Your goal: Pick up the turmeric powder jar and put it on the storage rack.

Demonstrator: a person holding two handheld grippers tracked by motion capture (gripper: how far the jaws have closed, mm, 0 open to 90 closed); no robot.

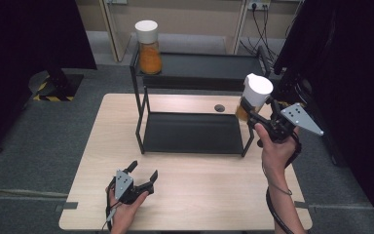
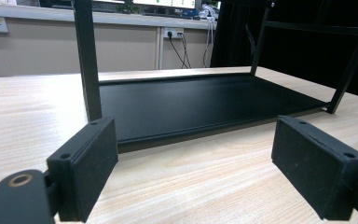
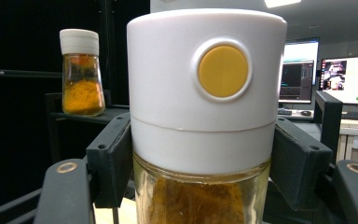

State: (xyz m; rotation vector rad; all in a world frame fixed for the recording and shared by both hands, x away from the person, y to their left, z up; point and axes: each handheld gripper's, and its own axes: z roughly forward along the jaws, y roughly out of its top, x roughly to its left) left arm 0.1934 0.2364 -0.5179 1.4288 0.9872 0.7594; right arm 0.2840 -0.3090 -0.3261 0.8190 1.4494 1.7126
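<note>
1. Up at the right end of the rack, the right gripper (image 1: 250, 111) had a spice jar (image 1: 254, 100) clamped between its jaws, lifted clear of the wooden table (image 1: 195, 195).
2. Seen along that gripper's own jaws, the black pads (image 3: 114, 161) pressed on either side of the jar (image 3: 205, 121), right where the white cap met the glass.
3. That cap carried a round yellow button (image 3: 223, 71) facing the camera, and orange powder showed through the glass below it.
4. From above, the jar leaned a little, its white cap up and towards the rack, just beside the rack's right posts.
5. Over on the top shelf (image 1: 209, 66) of the black rack (image 1: 191, 131), a second jar (image 1: 148, 47) stood upright at the left end, white cap on, orange powder inside.
6. From the right gripper view, that second jar (image 3: 80, 72) sat behind and to the left of the held one, well apart from it.
7. Down at the near edge of the table, the left gripper (image 1: 142, 173) rested in the person's left hand (image 1: 126, 207), jaws spread wide and nothing between them.
8. Its own view confirmed it: two black pads (image 2: 86, 165) stood far apart, with bare tabletop (image 2: 200, 182) in the gap and the rack's lower shelf (image 2: 200, 105) lying just ahead.
9. The person's right hand (image 1: 275, 146) gripped the right gripper from below, cable trailing down the forearm.
</note>
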